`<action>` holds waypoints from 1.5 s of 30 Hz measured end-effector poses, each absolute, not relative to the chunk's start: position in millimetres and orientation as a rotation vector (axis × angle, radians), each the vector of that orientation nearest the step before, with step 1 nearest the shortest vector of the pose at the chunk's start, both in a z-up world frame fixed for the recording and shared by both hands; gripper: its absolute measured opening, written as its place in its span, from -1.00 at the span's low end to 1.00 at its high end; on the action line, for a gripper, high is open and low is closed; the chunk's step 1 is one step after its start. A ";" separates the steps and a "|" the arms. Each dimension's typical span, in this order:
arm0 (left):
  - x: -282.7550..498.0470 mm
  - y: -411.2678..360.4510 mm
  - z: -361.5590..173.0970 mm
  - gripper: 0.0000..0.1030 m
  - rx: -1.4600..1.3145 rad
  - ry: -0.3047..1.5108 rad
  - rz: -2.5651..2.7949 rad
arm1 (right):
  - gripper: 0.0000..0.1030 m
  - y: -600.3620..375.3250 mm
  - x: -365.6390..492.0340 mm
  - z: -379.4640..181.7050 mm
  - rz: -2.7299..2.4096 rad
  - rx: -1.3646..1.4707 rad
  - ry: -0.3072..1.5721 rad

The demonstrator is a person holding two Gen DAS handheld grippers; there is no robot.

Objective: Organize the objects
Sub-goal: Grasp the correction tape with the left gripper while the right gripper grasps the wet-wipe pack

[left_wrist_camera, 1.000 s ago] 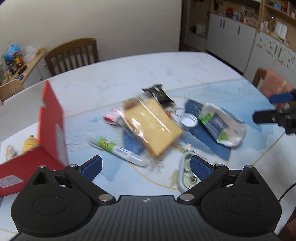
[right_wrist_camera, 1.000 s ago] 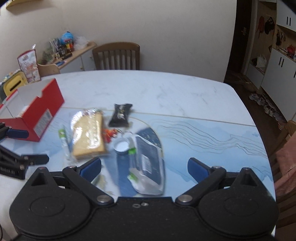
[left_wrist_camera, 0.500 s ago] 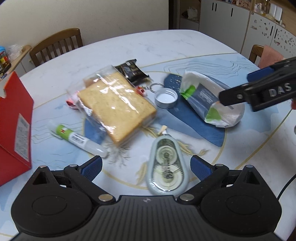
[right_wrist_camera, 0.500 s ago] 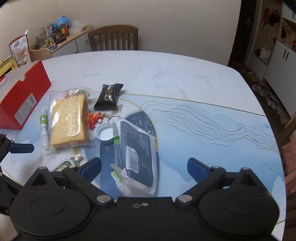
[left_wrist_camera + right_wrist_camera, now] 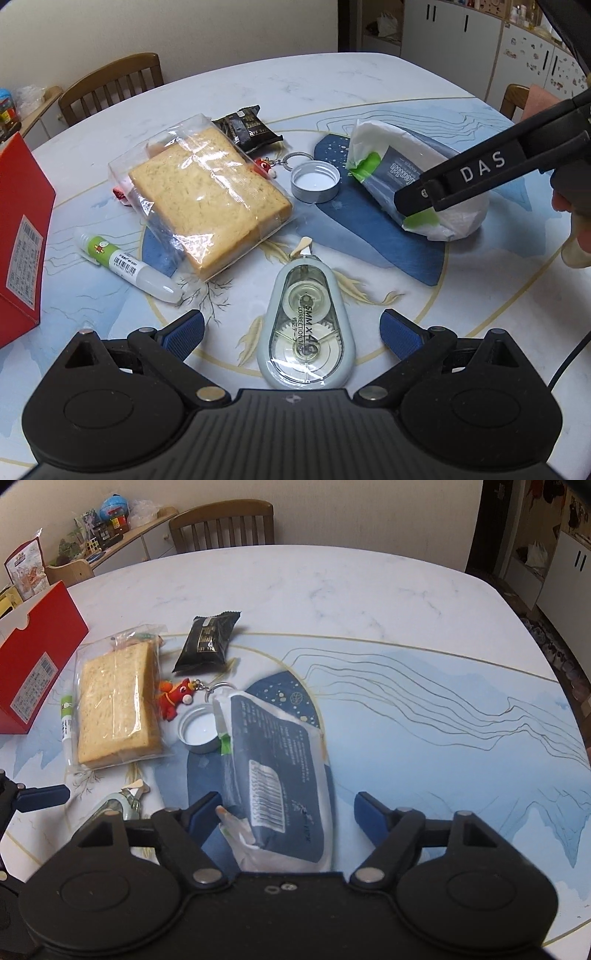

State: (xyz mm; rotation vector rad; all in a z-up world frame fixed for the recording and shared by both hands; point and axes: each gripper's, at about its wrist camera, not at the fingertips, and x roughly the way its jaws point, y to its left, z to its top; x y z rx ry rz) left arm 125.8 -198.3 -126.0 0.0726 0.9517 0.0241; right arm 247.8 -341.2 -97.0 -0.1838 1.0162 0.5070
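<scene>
Two items framed for pickup. Left wrist view: correction tape dispenser (image 5: 306, 322) flat on table (image 5: 295, 88), between spread left gripper (image 5: 291, 332) fingers; rigid, light, slick, so grip its flanks. Right wrist view: tissue pack (image 5: 277, 771) between parted right gripper (image 5: 286, 812) fingers; soft, squashy; pinch mid-body.

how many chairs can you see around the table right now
2. One wooden chair stands at the table's far edge; another chair, with something pink on it, is at its right side. Others may be out of view.
</scene>
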 end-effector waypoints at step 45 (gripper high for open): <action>108.0 -146.8 -68.4 -0.10 -0.090 0.896 0.006 | -0.35 -325.6 188.9 -31.9 0.552 -0.117 0.967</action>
